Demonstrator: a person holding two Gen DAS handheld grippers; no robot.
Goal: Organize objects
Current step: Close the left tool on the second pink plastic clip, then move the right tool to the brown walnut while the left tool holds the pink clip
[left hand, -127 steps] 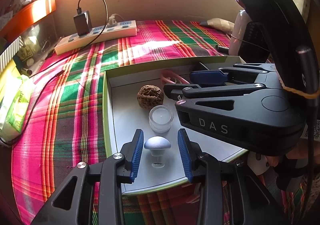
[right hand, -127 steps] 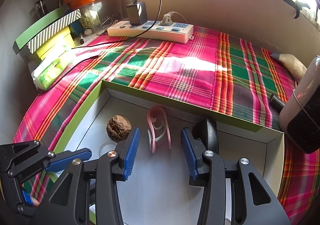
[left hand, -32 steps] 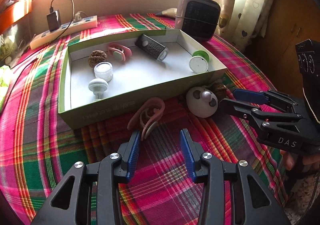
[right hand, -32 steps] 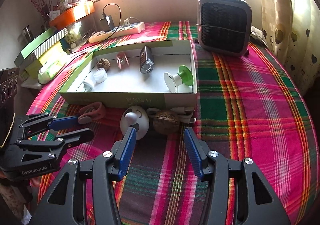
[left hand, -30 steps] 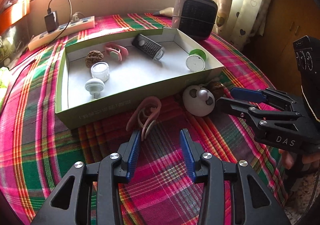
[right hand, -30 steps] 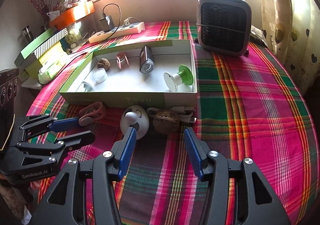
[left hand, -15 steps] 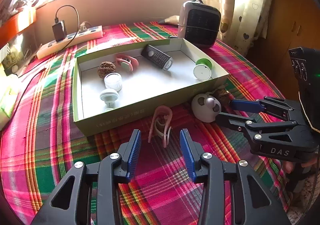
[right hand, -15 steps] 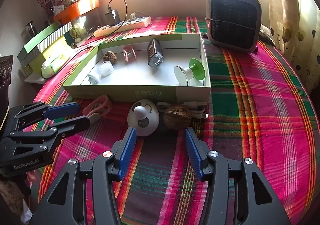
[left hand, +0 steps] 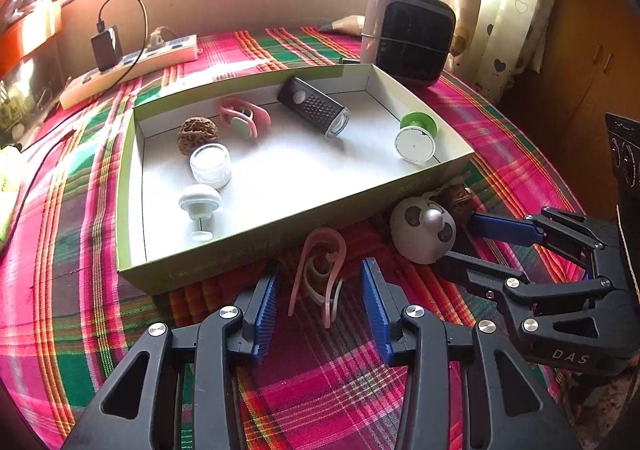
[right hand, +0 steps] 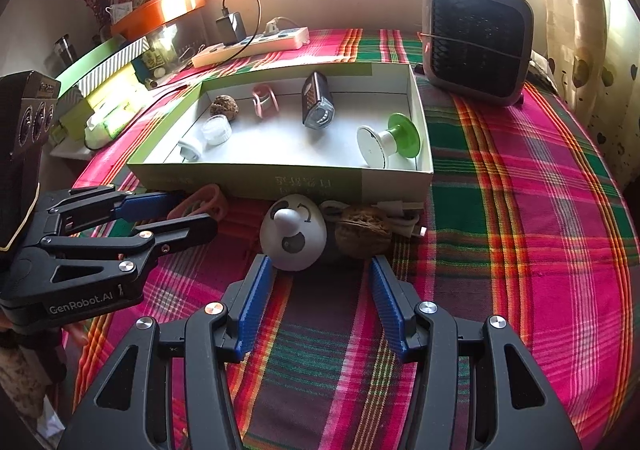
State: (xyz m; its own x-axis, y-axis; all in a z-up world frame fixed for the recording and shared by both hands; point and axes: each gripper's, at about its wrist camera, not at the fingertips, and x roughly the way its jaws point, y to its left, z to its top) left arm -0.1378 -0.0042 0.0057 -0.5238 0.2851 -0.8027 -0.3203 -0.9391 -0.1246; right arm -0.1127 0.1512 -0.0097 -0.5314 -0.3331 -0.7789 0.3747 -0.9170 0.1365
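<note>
Already the green box (left hand: 256, 258) on the plaid counter (right hand: 520, 210) held six small things: a black light, a green-footed spool, a pink clip, a walnut, a little jar and a white knob. Left outside, against its near wall, lay a white egg-shaped toy (right hand: 294, 236), a second walnut (right hand: 362, 236), a white cable and another pink clip (left hand: 320, 270). The left gripper (left hand: 318, 306) stood open astride that clip without pressing it; the right gripper (right hand: 320, 302) hung open before the toy and walnut, empty.
</note>
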